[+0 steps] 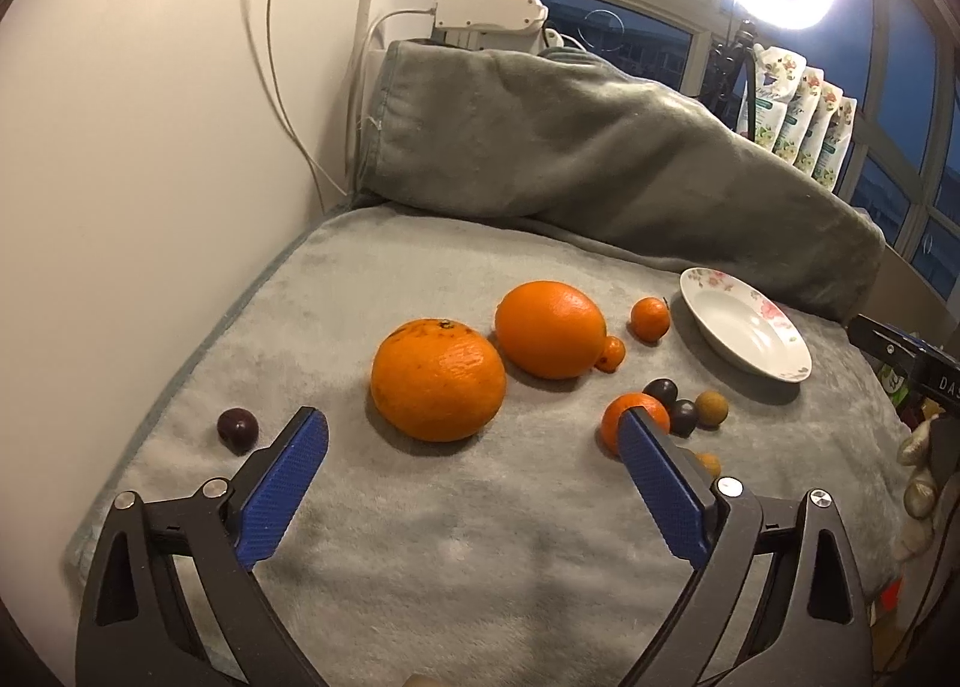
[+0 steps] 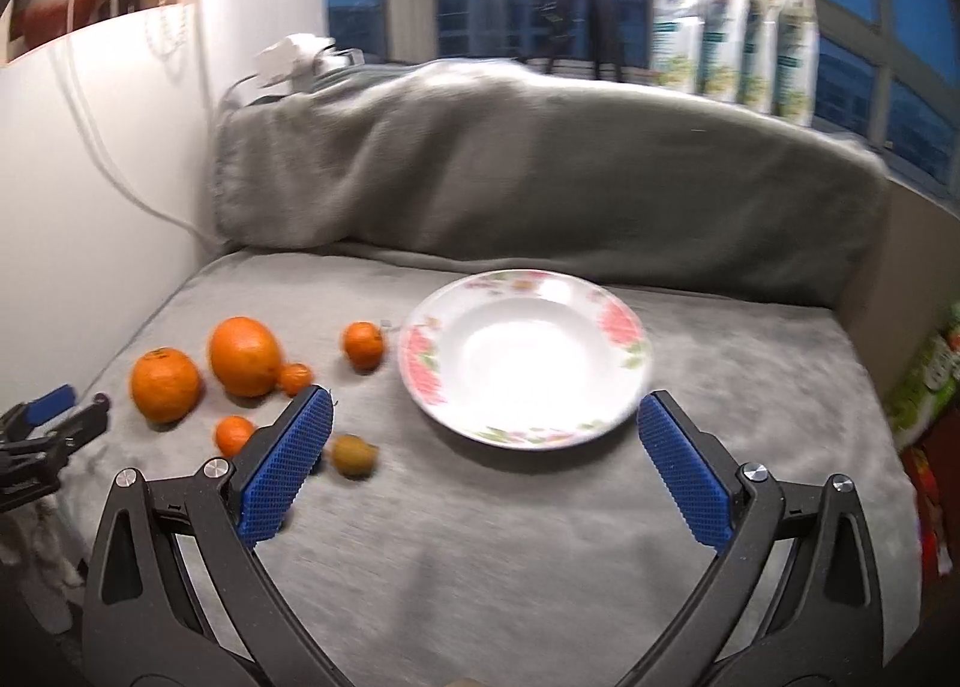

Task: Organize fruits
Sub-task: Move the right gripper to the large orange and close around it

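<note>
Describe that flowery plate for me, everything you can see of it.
The plate is a white, glossy, shallow soup plate, ceramic by the look, with pink flowers and green leaves around its broad rim. It lies upright and empty on the grey blanket, right of the fruit. Nothing touches it; the right tongs hover open before it.

Left hand-held gripper (image 1: 474, 432) and right hand-held gripper (image 2: 485, 417), both agape.

We see two large oranges (image 1: 437, 380) (image 1: 550, 328) side by side, three small mandarins (image 1: 650, 318) near them, dark plums (image 1: 237, 430) scattered, and an empty, upright floral plate (image 2: 618, 321).
</note>
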{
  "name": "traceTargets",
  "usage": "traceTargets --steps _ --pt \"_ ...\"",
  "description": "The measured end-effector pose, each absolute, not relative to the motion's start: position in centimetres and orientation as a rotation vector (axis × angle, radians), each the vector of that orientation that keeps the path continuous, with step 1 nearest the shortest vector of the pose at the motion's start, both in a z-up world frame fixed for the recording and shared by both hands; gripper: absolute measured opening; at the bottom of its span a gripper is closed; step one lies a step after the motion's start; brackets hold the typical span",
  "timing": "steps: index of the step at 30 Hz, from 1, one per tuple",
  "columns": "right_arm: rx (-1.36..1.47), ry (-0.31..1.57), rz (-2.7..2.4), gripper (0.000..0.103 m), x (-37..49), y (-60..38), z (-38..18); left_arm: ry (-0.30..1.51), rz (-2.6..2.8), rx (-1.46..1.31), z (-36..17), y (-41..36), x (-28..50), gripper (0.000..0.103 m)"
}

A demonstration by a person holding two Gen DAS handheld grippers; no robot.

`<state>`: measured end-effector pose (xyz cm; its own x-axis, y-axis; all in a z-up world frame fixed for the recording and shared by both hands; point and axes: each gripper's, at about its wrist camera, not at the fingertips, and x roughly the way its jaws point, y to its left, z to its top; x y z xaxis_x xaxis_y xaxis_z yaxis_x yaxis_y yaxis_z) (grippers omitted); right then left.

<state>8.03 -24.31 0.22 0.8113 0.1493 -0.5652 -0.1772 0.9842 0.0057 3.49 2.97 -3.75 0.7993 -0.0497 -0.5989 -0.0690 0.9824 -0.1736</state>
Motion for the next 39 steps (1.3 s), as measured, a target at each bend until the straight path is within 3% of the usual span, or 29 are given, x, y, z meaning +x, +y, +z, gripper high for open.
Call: traceTargets --steps 9,15,25,39 --pt "-0.045 0.663 0.395 0.103 11.3 -20.0 0.3 0.680 -0.007 -0.237 -5.0 4.3 4.3 0.086" --pt "-0.040 0.751 0.519 0.095 15.1 -16.8 -0.3 0.684 -0.063 -0.246 -5.1 3.7 5.0 0.077" --pt "-0.004 0.911 0.674 0.092 21.4 -13.0 -2.6 0.681 -0.073 -0.250 -4.9 3.6 6.5 0.075" --pt "0.038 1.148 0.800 0.084 27.0 -9.4 -6.3 0.688 -0.193 -0.178 -4.6 0.0 10.3 0.052"
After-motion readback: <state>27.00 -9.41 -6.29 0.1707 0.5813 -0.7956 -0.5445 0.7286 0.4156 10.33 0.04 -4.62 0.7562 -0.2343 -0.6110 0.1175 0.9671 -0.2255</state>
